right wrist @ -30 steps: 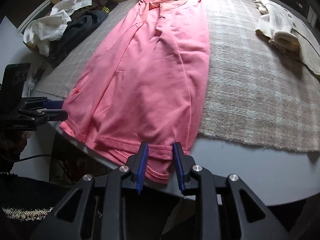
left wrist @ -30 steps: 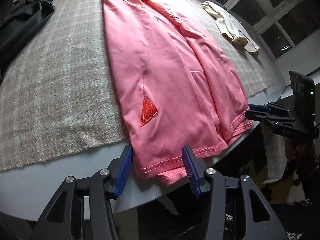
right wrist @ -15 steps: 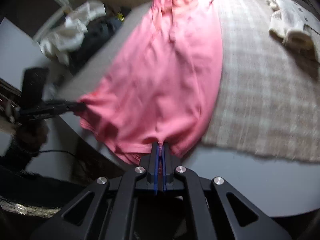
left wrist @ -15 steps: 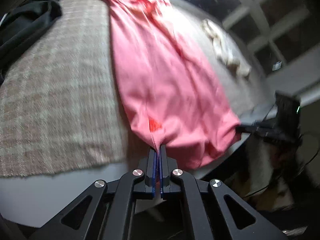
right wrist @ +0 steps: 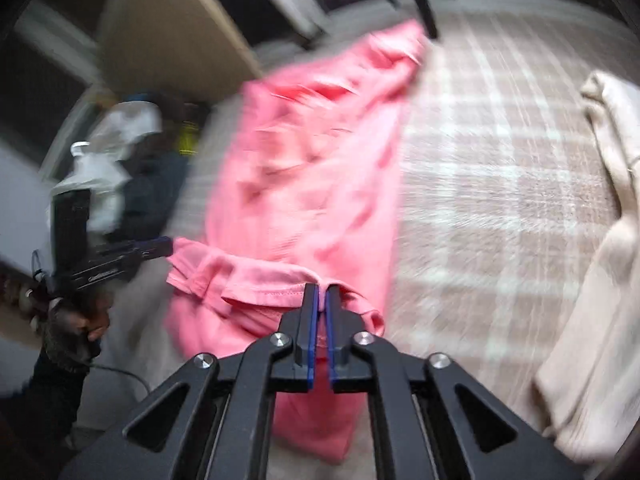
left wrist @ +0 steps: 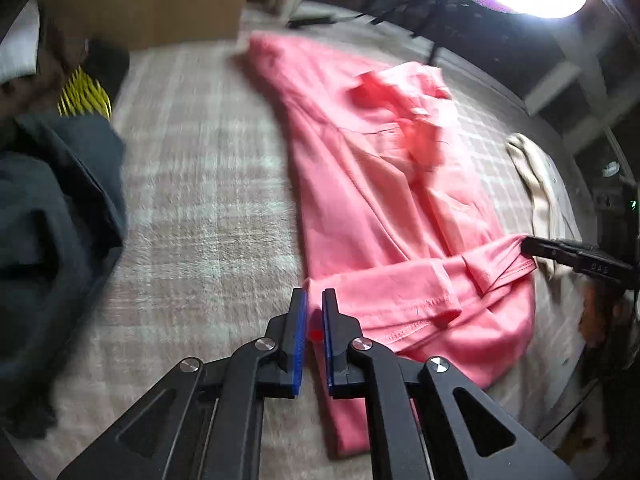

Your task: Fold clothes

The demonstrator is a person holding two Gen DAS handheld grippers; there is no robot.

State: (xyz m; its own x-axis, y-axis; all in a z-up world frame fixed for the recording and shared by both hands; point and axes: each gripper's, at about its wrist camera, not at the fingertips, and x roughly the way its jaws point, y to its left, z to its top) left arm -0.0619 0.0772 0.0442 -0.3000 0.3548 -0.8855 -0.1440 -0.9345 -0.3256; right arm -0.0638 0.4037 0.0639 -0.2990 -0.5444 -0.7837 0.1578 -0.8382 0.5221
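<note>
- Left tool [left wrist: 315,312]: jaws opening, a narrow gap, pink garment [left wrist: 384,184] hem between the pads.
- Right tool [right wrist: 321,304]: jaws opening, barely apart, garment hem between them.

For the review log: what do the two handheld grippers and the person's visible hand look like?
Both the left gripper and right gripper are matte black linkage frames with silver pivot screws and blue ribbed finger pads. The hand wears a dark knit fingerless glove over a dark sleeve; a thin dark cable trails below.
</note>
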